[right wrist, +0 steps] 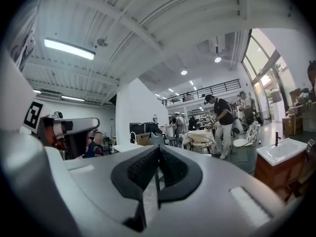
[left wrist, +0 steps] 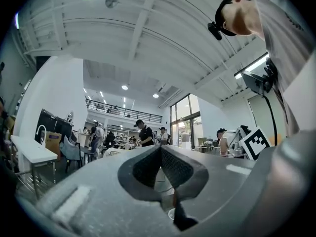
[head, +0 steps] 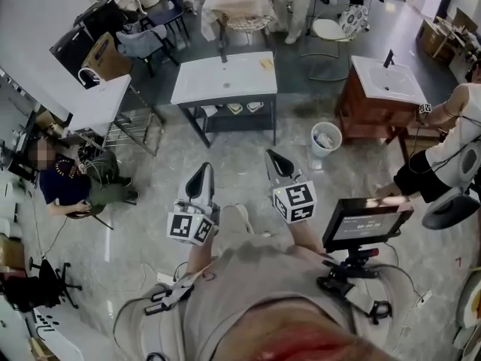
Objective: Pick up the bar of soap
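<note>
A small yellowish block (head: 266,64), perhaps the bar of soap, lies on the right end of the white washbasin counter (head: 203,85) far ahead of me. It is too small to make out for sure. My left gripper (head: 201,171) and right gripper (head: 272,157) are held side by side at waist height, well short of the counter and pointing toward it. In the left gripper view the left gripper (left wrist: 160,150) has its jaws closed together with nothing between them. In the right gripper view the right gripper (right wrist: 158,150) is likewise shut and empty.
A shelf under the counter holds small dishes (head: 245,107). A white bin (head: 325,138) stands on the floor to the right, beside a wooden washbasin cabinet (head: 376,100). A monitor on a stand (head: 365,222) is close on my right. A person sits at left (head: 71,183); another stands at right (head: 451,153).
</note>
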`<control>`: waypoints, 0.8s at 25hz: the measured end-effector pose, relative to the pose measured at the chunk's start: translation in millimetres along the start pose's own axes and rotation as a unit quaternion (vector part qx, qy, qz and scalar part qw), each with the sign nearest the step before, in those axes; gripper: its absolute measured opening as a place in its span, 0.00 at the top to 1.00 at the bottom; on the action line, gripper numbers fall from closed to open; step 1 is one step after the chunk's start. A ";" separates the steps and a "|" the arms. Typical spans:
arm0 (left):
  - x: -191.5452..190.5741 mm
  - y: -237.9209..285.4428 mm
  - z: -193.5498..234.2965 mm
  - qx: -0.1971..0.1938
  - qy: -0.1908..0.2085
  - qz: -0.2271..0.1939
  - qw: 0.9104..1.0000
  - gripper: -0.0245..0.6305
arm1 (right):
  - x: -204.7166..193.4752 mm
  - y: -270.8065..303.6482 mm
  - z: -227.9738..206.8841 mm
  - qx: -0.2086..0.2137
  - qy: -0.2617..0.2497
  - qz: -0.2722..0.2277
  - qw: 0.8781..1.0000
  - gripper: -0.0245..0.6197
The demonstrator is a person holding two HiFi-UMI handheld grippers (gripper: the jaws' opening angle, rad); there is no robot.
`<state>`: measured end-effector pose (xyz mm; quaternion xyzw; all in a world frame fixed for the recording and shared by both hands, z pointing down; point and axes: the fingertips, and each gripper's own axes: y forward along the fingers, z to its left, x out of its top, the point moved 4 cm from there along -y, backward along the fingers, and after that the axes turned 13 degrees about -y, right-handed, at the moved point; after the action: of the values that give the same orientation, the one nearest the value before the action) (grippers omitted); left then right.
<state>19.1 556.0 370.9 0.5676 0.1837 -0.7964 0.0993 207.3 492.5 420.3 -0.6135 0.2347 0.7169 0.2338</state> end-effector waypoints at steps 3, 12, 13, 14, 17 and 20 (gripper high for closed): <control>2.9 6.4 -6.8 0.006 0.011 -0.003 1.000 0.97 | -3.9 -6.0 -13.6 -0.014 -0.001 0.003 1.000 0.96; -15.0 31.9 7.1 0.001 0.011 -0.001 1.000 0.97 | -28.5 5.8 -40.1 -0.024 0.032 0.034 0.999 0.96; -16.3 36.6 9.2 0.001 0.009 -0.002 1.000 0.97 | -30.6 8.3 -43.3 -0.025 0.034 0.036 0.998 0.96; -16.6 41.7 10.8 0.002 0.006 -0.003 1.000 0.97 | -32.8 11.3 -46.2 -0.025 0.035 0.038 0.998 0.96; -16.3 58.2 19.2 0.003 0.002 -0.006 1.000 0.97 | -36.0 26.7 -53.4 -0.023 0.029 0.043 0.998 0.96; -15.1 72.2 35.9 0.004 -0.004 -0.012 1.000 0.97 | -34.4 49.5 -57.7 -0.022 0.023 0.044 0.998 0.96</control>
<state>19.5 474.7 382.5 0.5626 0.1871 -0.8004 0.0884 225.6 416.3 448.9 -0.6240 0.2510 0.7172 0.1824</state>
